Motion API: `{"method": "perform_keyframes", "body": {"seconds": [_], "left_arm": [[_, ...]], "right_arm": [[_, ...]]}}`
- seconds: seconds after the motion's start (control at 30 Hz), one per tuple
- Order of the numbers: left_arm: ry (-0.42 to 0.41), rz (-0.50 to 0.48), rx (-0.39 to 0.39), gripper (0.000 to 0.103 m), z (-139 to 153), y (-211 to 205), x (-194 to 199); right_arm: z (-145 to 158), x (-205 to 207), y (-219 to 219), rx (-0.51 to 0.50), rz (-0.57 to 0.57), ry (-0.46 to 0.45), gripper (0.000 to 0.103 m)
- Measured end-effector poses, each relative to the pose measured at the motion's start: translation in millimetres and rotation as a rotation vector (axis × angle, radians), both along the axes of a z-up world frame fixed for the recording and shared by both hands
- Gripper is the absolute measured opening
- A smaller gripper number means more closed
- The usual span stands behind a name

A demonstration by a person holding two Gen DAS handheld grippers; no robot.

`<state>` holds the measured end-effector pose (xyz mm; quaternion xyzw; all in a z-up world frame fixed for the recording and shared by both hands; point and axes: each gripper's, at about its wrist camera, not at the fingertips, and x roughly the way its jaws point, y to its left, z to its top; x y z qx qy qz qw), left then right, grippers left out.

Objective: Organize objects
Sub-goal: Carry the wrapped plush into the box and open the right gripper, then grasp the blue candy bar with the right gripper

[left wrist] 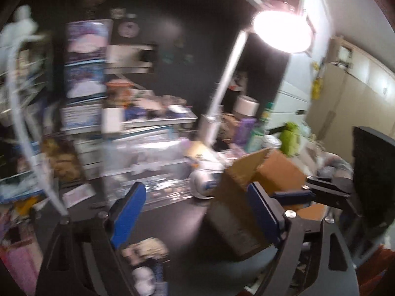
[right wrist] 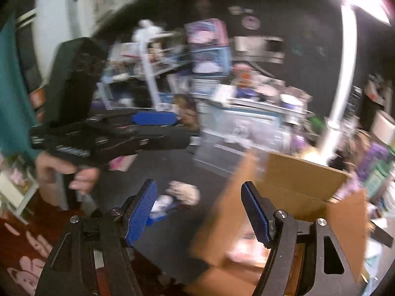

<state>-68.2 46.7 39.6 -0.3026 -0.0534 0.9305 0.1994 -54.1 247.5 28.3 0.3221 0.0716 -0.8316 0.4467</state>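
- The left gripper is seen with its fingers spread wide and nothing between them; the ribbed blue pads are flat rubbery strips on black angular arms.
- The right gripper is likewise held wide and empty, its right finger lying in front of the cardboard box, though contact cannot be judged through the motion blur.
- Below the left gripper a small pale, soft-looking bundle is lying on the dark matt worktop; it is probably one of the things to be sorted, and it has not been grasped.
- The cardboard box, plain brown corrugated board with its flaps standing open, is placed on the worktop at the right, presumably left open so that loose items can be dropped in; something pale is seen inside it in the right wrist view.
- Just behind the box a round metallic object is resting on the worktop near a clear plastic container, glossy and see-through.
- Further back a slim silver lamp stem rises to a glaring round head, evidently set to light the working area.
- At the far wall, wire shelves and stacked printed boxes are crowded with small goods, too blurred to be named.
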Motion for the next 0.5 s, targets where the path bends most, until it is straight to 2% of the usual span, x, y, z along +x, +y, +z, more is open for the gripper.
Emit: {"method": "perform_keyframes", "body": {"seconds": [0.13, 0.23, 0.4, 0.5], "left_arm": [[-0.012, 0.063, 0.006, 0.082, -17, -38, 15], [-0.028, 0.104, 0.007, 0.083, -35, -62, 26], [-0.063, 0.137, -0.006, 0.083, -71, -93, 47], [-0.084, 0.151, -0.019, 0.083, -88, -105, 55]], "right_arm": [[-12, 16, -43, 0.013, 0.070, -0.018, 0.068], [-31, 22, -70, 0.022, 0.088, -0.056, 0.068], [-85, 29, -100, 0.058, 0.053, -0.141, 0.068], [-122, 28, -112, 0.092, -0.018, -0.189, 0.068]]}}
